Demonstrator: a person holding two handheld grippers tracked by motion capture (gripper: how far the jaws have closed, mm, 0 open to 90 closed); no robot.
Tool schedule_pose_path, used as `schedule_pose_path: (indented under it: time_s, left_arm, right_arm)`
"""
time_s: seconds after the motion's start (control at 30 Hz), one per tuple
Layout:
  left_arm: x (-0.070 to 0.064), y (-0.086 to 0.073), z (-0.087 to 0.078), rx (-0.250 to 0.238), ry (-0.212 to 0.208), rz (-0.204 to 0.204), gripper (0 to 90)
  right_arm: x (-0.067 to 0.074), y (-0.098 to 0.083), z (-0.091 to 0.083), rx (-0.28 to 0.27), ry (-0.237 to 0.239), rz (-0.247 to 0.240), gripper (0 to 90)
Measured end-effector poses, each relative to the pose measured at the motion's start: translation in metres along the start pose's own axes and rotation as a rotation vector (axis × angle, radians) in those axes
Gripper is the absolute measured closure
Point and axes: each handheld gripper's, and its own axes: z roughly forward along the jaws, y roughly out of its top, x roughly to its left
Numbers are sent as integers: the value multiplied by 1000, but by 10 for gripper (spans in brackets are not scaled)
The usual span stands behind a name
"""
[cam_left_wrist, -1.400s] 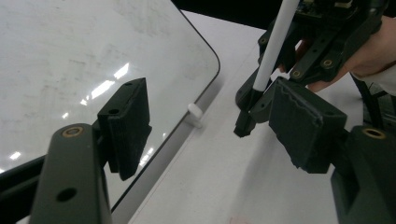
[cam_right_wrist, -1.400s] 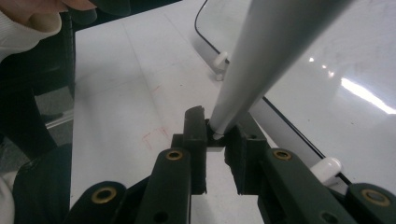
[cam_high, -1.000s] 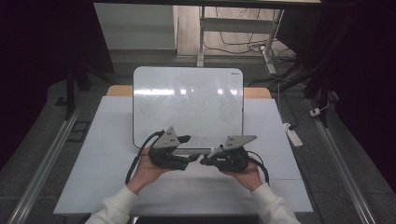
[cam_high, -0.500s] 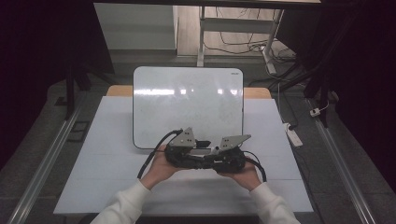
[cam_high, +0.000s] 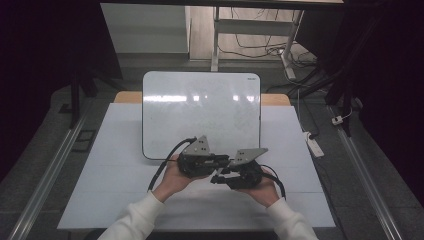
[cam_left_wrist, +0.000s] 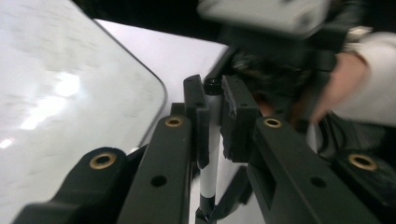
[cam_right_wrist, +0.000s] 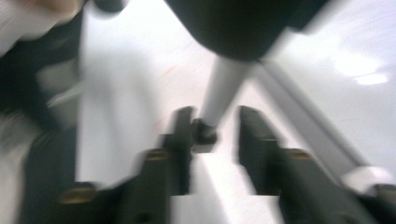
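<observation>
Two hand-held grippers, left hand-held gripper (cam_left_wrist: 212, 121) clamping marker (cam_left_wrist: 208, 154), no legible writing

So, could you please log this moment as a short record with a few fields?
surface: white table
board: whiteboard lying flat on the table, far side
left gripper: jaws shut on a white marker
right gripper: jaws apart around the marker's black end; blurred, contact unclear
position: both grippers meet at the whiteboard's near edge
</observation>
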Motion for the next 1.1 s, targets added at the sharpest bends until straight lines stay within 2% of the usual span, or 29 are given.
schedule_pose_path:
  time_s: [0.07,0.13,0.17,0.23,0.3,0.4,0.6,0.73,0.77,0.8,0.9,0.97,1.0,1.1]
  left_arm:
    - [3,-1,-3,-22,28,-28,810]
    - [4,-4,-4,-37,55,-53,810]
    - [5,-5,-3,-44,69,-63,810]
    - [5,-8,-2,-55,88,-85,810]
    - [6,-10,0,-67,110,-103,809]
    - [5,-11,2,-77,132,-117,810]
    - [1,-11,3,-113,163,-136,809]
    - [-1,-12,3,-117,201,-130,808]
    - [-1,-13,3,-118,201,-134,808]
    - [0,-13,2,-123,189,-149,808]
    - [2,-15,2,-138,184,-174,808]
    - [1,-15,2,-146,206,-166,808]
    - [1,-15,2,-150,201,-169,809]
    - [1,-16,2,-154,210,-164,809]
  right_arm:
    - [11,-2,-7,-90,-130,14,501]
    - [26,-3,-10,-151,-276,-7,494]
    - [32,-3,-10,-174,-328,-21,493]
    - [43,-3,-7,-208,-396,-24,495]
    - [51,-3,-1,-228,-442,-34,523]
    - [57,-1,5,-235,-500,-50,566]
    - [56,0,12,-226,-575,-38,672]
    - [54,-1,11,-216,-582,-36,803]
    - [53,-2,10,-213,-580,-41,868]
    - [53,-2,9,-217,-573,-44,883]
    - [50,0,7,-202,-571,-48,881]
    - [49,-1,8,-205,-564,-29,790]
    - [48,-2,8,-206,-551,-17,755]
    - [50,-2,10,-226,-531,1,740]
